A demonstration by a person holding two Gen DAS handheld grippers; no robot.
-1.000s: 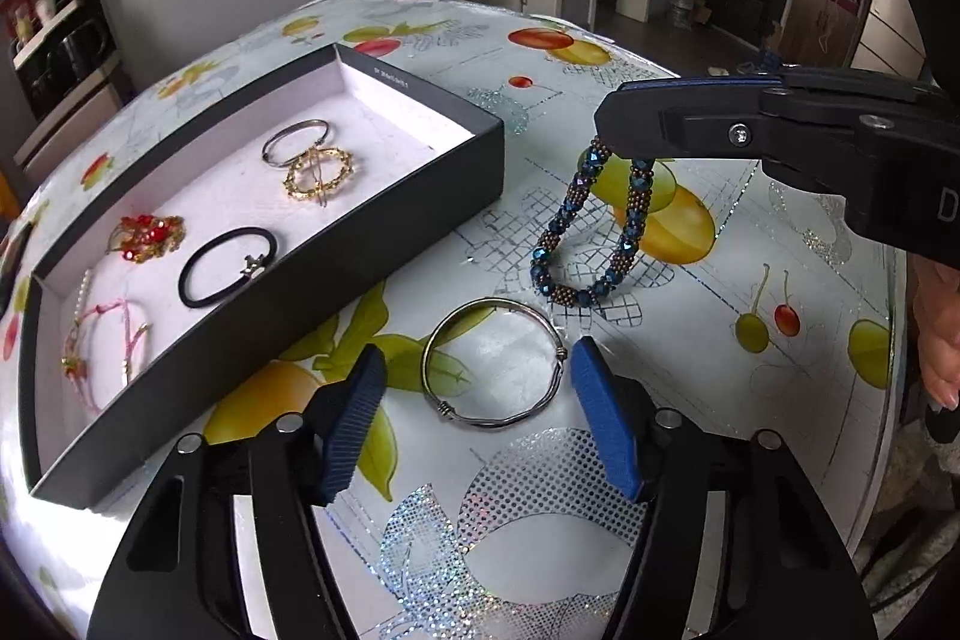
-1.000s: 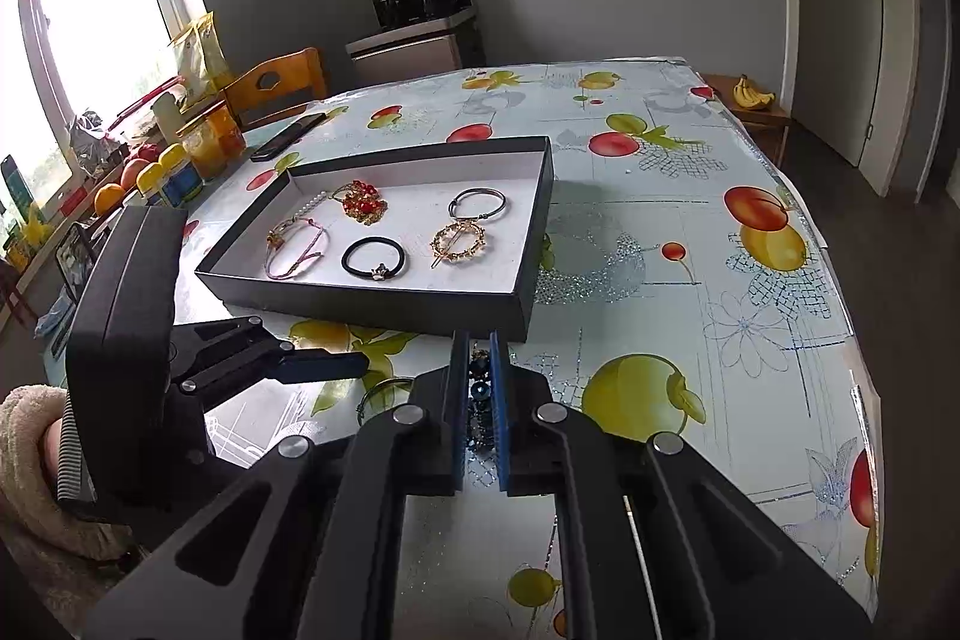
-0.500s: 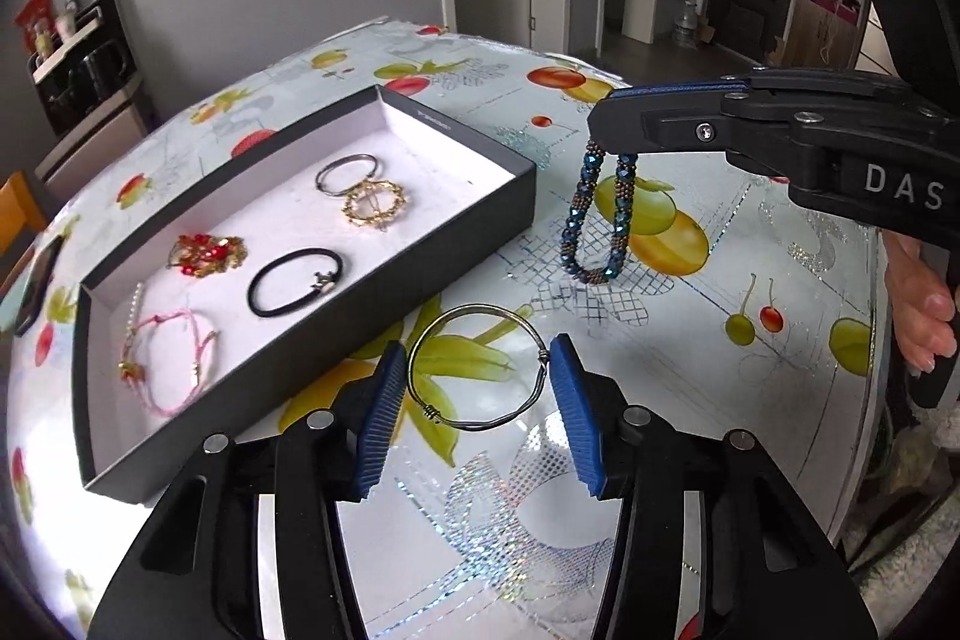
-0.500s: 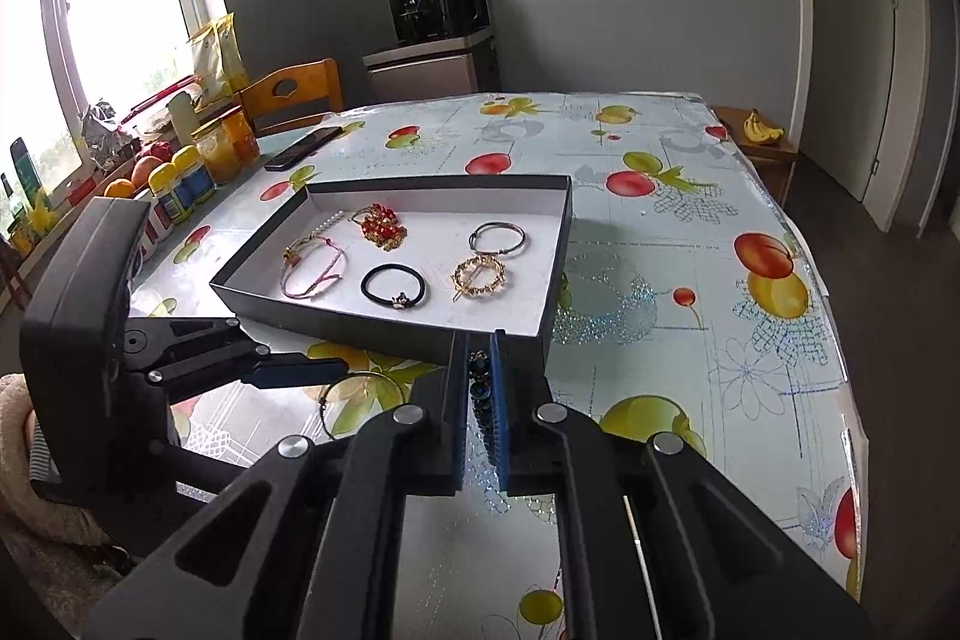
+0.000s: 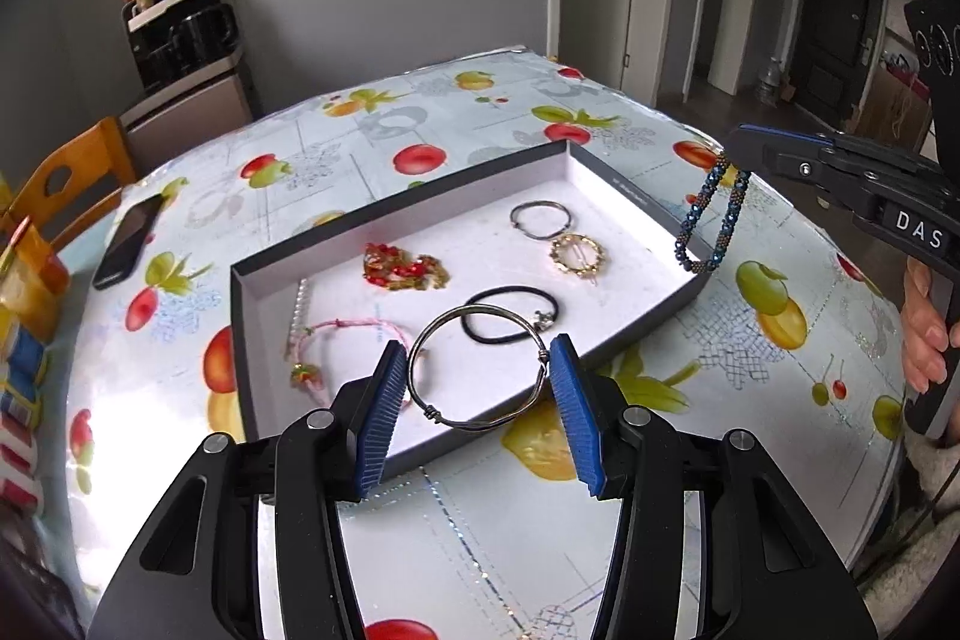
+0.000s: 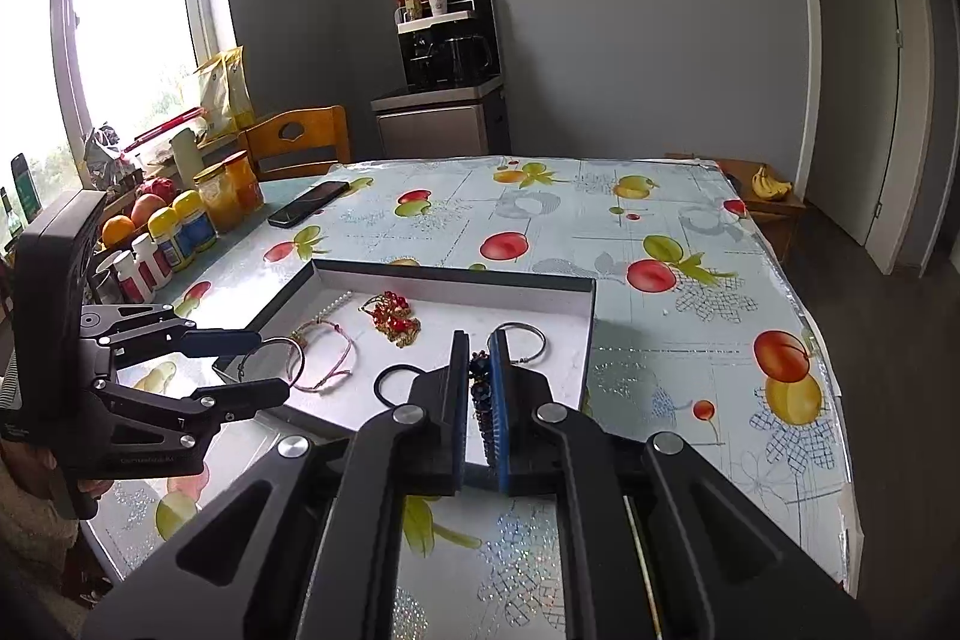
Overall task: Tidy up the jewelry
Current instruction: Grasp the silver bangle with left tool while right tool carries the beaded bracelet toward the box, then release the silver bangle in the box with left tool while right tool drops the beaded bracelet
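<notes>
Left gripper [image 5: 477, 376]: blue-padded fingers [image 5: 379, 418] closed onto the silver bangle [image 5: 480, 370], one pad against each side of the ring. Bangle held clear of the worktop [image 5: 480, 532], hanging over the near edge of the dark tray [image 5: 636, 334].

Right gripper [image 6: 480, 400]: fingers [image 6: 498, 400] pinched nearly together on the blue beaded bracelet [image 5: 708, 220]. In the left wrist view the bracelet dangles as a long loop from the fingertips, over the tray's right corner; whether its lowest point touches the wall cannot be told.

Inside the tray, on the white lining, near to far:
- pink cord bracelet [image 5: 342, 340], near left
- black hair tie [image 5: 510, 322], centre, partly behind the bangle
- red and gold piece [image 5: 402, 268]
- gold round clip [image 5: 577, 253]
- thin silver ring bracelet [image 5: 540, 219], just beyond the gold clip, close to it
- string of white pearls [image 5: 300, 310] along the left wall

Beyond the tray: a black phone [image 5: 129, 241] lies flat on the fruit-print cloth, well apart from the tray. Jars and bottles [image 6: 180, 226] line the worktop's left edge. A wooden chair [image 6: 294, 142] stands at the far side.
</notes>
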